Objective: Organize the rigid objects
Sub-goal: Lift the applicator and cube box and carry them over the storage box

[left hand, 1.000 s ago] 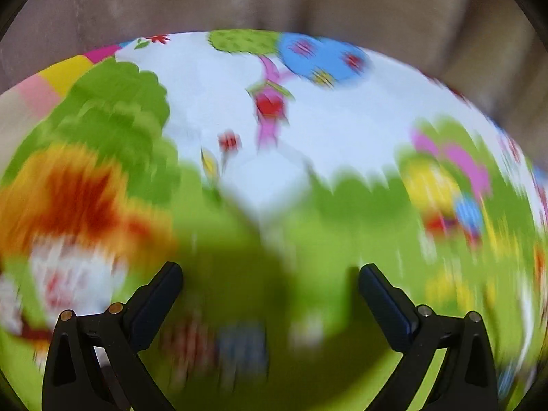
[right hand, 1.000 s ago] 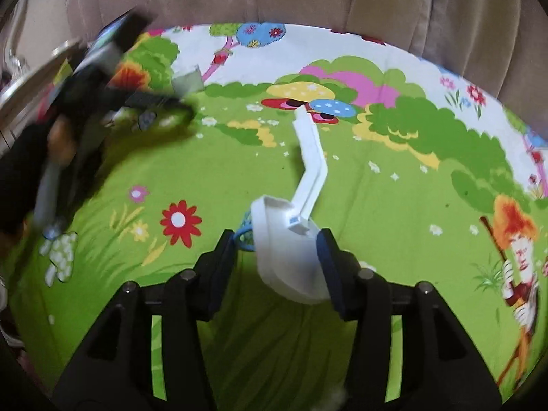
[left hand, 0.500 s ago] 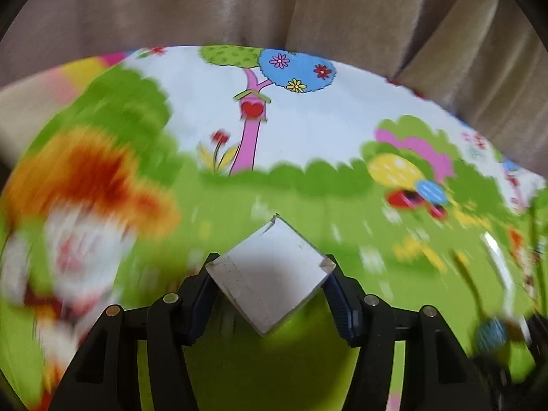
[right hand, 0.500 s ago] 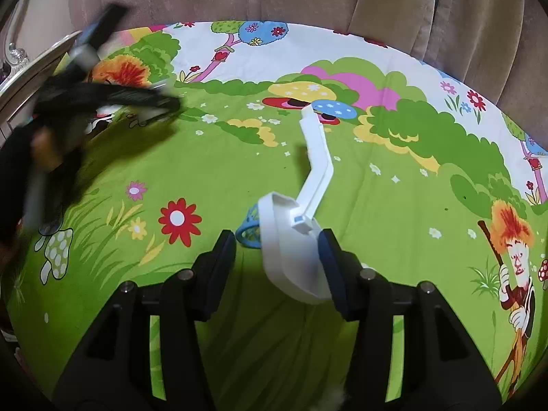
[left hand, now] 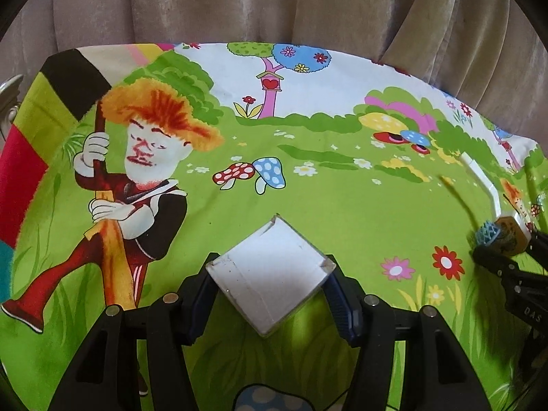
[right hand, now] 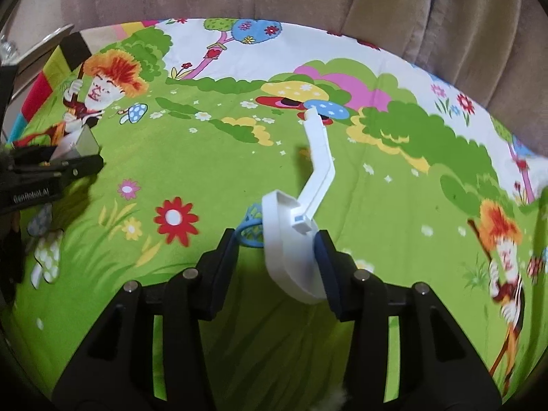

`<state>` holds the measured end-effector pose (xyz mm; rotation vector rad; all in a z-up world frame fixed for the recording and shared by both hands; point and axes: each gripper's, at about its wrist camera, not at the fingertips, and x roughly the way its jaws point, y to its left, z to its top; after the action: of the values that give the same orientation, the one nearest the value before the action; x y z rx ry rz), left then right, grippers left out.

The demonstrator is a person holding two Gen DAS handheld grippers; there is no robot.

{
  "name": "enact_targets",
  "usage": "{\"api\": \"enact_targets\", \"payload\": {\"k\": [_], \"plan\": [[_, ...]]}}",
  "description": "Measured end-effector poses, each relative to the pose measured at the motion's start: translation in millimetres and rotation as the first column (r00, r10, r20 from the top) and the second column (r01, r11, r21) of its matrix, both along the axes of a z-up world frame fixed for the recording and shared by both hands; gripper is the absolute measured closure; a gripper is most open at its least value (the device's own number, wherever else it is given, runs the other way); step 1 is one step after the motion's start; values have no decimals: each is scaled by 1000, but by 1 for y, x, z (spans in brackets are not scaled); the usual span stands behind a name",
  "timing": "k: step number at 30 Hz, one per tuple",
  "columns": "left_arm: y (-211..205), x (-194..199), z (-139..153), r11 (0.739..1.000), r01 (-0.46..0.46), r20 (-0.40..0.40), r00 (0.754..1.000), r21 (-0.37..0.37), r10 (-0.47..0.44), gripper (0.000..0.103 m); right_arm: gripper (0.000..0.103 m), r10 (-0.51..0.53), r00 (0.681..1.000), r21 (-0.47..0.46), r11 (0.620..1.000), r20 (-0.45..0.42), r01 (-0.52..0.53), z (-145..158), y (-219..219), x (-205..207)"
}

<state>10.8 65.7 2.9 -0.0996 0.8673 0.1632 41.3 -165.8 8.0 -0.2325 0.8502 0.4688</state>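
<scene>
My left gripper point(left hand: 270, 291) is shut on a white square box point(left hand: 269, 275), held corner-forward above the cartoon-print cloth. It also shows in the right wrist view point(right hand: 73, 144) at far left. My right gripper point(right hand: 277, 253) is shut on a white plastic holder point(right hand: 294, 243) with a long bent arm point(right hand: 320, 157) pointing away; a blue lattice ring point(right hand: 251, 229) sits at its left side. In the left wrist view the holder's arm point(left hand: 484, 185) and blue ring point(left hand: 488, 234) show at far right.
A bright green cartoon cloth point(right hand: 212, 171) covers the surface. Beige curtains point(left hand: 274, 3) hang behind its far edge. A metal fitting point(left hand: 10, 99) sticks out at the far left. The left gripper's body point(right hand: 30, 185) stands left of the right gripper.
A second ago my left gripper was open and empty in blur. It has since shut on the white box and steadied. My right gripper keeps hold of the holder.
</scene>
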Motion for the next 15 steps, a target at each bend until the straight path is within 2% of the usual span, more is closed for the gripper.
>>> {"api": "enact_targets", "payload": {"k": [3, 9, 15], "plan": [[3, -22, 3, 998, -10, 0, 1000, -56, 10, 44, 55, -1, 1000, 61, 998, -20, 2, 10, 10, -23], [6, -88, 19, 994, -43, 49, 998, -96, 48, 44, 55, 54, 998, 107, 993, 17, -56, 34, 33, -79], [3, -125, 58, 995, -45, 151, 987, -94, 59, 44, 55, 105, 986, 126, 985, 127, -121, 79, 44, -134]]}}
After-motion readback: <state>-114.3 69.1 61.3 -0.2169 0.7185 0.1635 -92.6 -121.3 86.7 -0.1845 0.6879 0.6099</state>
